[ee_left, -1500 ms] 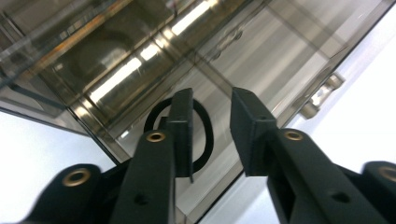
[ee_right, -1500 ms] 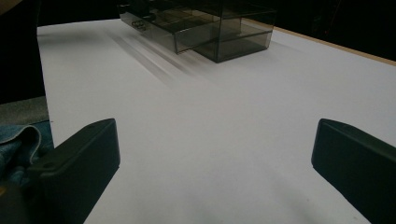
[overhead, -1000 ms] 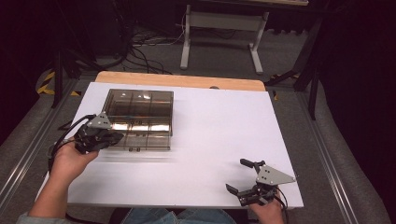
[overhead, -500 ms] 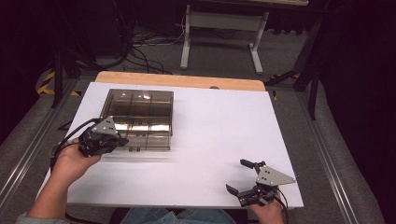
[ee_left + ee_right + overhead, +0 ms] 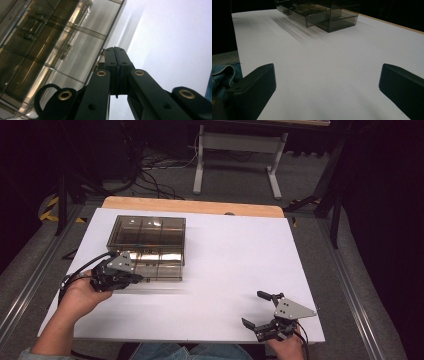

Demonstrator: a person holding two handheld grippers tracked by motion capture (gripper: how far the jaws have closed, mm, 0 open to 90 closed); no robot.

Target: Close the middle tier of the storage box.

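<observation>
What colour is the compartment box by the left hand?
Smoky brown, see-through plastic; the compartment box shows best in the high view.

Light: bright on the white table [image 5: 235, 265], dark surroundings at the frame edges.
Glare: warm streaks on the smoky box [image 5: 50, 50].
Blur: the foreground jaws are soft.
</observation>
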